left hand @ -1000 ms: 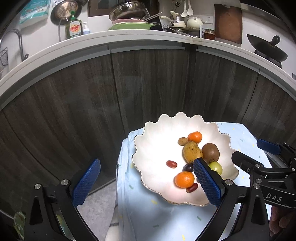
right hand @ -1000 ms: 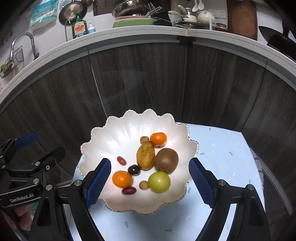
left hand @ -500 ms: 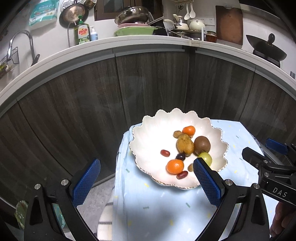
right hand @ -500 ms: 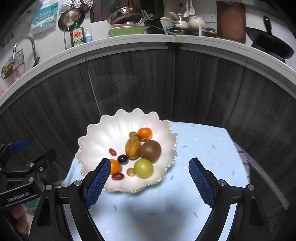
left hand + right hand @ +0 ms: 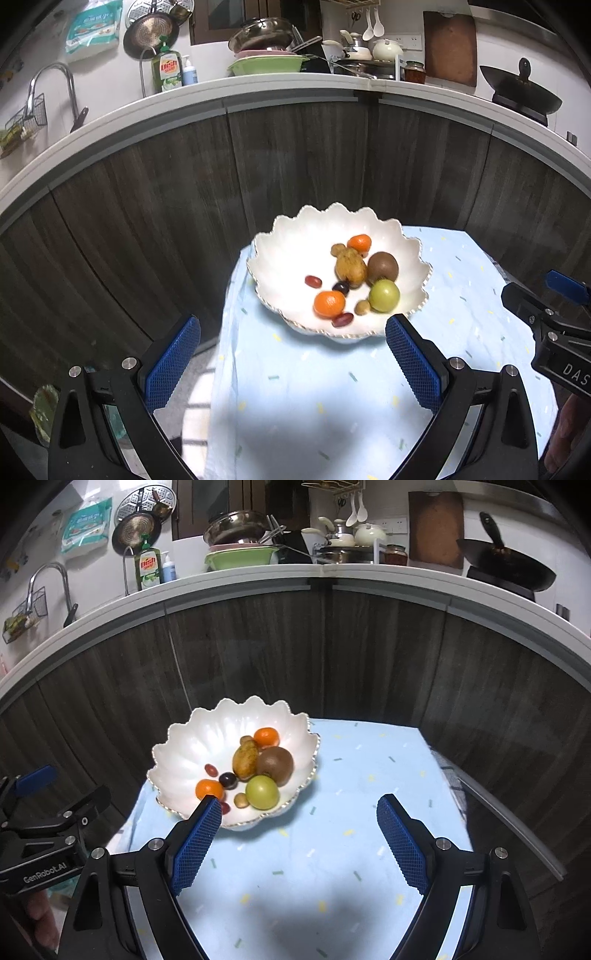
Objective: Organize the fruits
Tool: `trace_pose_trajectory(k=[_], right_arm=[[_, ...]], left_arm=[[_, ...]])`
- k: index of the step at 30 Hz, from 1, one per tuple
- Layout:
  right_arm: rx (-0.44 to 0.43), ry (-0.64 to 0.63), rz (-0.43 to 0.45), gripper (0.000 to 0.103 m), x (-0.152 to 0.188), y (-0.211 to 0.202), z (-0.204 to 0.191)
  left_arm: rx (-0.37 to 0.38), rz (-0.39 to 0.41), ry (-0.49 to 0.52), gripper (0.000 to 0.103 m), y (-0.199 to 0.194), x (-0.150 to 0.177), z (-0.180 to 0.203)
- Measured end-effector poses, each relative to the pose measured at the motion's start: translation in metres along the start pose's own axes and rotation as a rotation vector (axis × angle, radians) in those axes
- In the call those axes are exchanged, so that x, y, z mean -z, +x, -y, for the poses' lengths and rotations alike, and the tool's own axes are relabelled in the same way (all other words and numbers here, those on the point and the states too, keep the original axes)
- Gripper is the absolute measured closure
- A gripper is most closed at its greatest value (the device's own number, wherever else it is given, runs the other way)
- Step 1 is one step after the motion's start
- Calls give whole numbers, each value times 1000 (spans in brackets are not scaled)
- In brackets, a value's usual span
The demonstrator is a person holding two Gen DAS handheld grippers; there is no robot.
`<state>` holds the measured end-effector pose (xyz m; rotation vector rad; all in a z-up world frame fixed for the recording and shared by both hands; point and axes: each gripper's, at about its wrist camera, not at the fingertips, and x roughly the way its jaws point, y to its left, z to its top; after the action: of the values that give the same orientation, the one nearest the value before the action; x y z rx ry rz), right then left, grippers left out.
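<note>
Two sets of blue-padded black tongs gape wide and empty above a fruit bowl on a cloth-covered surface.

Nearest, the left tongs (image 5: 293, 356) and the right tongs (image 5: 299, 830) hang over the pale blue speckled tablecloth (image 5: 332, 867), their pads well apart and gripping nothing. Beyond them, toward the left of the surface, sits the white scalloped ceramic bowl (image 5: 192, 742). At its near rim lie a green round fruit (image 5: 261, 792), a small orange mandarin (image 5: 329, 304), a dark red oblong date (image 5: 342, 319) and a small tan round fruit (image 5: 241, 799). Farther in rest a dark purple grape (image 5: 227, 780), a second red date (image 5: 313, 281), a brown fuzzy kiwi (image 5: 275, 765), a mottled yellow-brown pear-shaped fruit (image 5: 245, 761) and a second mandarin (image 5: 266, 737). Behind stand dark wood-grain cabinet doors (image 5: 332, 657) under a white kitchen counter (image 5: 295, 83).
</note>
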<state>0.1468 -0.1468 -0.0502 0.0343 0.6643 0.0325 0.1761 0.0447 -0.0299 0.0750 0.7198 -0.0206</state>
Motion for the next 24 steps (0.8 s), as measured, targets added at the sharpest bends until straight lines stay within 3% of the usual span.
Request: trace_pose_trajectory(k=[15, 24], right_arm=[[4, 49, -54, 16, 57, -31, 26], [0, 69, -47, 16, 75, -55, 28]], left_arm=[[-18, -34, -11, 1, -33, 54, 20], [-20, -41, -33, 1, -58, 75, 20]])
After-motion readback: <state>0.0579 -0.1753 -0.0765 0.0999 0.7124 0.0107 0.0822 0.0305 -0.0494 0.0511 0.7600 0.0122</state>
